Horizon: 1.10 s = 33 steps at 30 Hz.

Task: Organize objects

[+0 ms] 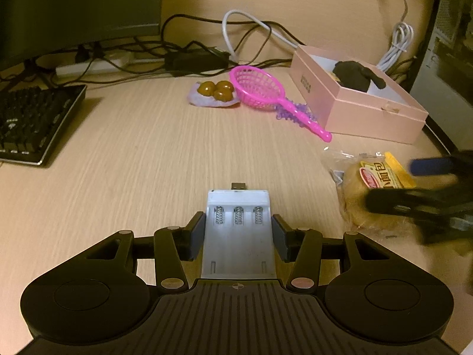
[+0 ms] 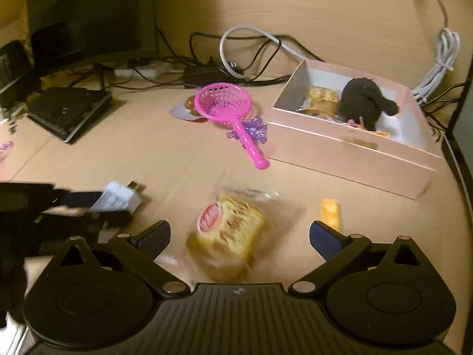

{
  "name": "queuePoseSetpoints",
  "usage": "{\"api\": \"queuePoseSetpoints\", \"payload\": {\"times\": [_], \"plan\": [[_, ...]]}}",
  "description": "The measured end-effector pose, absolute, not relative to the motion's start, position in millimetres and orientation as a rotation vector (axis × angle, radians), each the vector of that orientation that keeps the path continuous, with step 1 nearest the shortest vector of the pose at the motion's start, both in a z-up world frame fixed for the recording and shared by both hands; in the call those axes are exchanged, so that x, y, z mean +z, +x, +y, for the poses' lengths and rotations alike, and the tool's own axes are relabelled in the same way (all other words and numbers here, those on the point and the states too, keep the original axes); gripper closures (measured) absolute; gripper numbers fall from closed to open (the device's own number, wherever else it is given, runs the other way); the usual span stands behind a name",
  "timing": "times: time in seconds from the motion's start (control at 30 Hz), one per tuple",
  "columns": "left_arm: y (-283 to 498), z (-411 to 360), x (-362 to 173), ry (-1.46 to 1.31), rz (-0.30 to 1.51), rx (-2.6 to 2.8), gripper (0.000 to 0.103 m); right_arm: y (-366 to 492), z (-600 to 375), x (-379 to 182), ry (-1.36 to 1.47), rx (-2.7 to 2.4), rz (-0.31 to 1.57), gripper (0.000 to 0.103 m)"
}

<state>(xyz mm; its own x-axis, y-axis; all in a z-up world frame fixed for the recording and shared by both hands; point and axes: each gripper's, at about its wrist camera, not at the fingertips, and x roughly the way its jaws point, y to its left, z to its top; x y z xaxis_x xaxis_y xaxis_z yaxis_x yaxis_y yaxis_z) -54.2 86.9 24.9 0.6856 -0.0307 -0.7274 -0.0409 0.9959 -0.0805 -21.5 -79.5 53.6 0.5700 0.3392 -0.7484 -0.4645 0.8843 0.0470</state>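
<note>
My left gripper [image 1: 238,236] is shut on a white USB battery charger [image 1: 239,230], its pads pressed on both sides; it also shows in the right wrist view [image 2: 118,199]. My right gripper [image 2: 239,236] is open, its fingers either side of a wrapped bread bun [image 2: 229,236] on the desk; the bun shows in the left wrist view [image 1: 375,189]. A pink box [image 2: 351,151] at the right holds a black plush toy [image 2: 365,103] and snack packets. A pink toy strainer [image 2: 224,108] lies beside it, over purple beads [image 2: 255,130].
A yellow packet [image 2: 331,211] lies right of the bun. Brown sweets on a wrapper [image 1: 214,91] sit left of the strainer. A keyboard [image 1: 32,124], a monitor [image 1: 79,9] and tangled cables [image 1: 201,56] line the back and left of the desk.
</note>
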Motion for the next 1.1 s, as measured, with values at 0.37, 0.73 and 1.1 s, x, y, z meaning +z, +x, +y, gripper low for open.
{"api": "queuePoseSetpoints", "payload": {"times": [0.37,0.73,1.1], "plan": [[-58.7,69.3,29.0,-0.03,0.84,-0.034,0.051,-64.6,-125.9,81.7,-0.2,0.497,0.796,0.05],[27.6,0.1,150.9,-0.058,0.537,-0.221,0.051,-86.3,-200.5,105.5,-0.117,0.349,0.682,0.05],[136.9,-32.4,107.8,-0.145,0.588,-0.248,0.051,-87.0,-201.0,100.7,-0.142,0.32,0.674,0.05]]}}
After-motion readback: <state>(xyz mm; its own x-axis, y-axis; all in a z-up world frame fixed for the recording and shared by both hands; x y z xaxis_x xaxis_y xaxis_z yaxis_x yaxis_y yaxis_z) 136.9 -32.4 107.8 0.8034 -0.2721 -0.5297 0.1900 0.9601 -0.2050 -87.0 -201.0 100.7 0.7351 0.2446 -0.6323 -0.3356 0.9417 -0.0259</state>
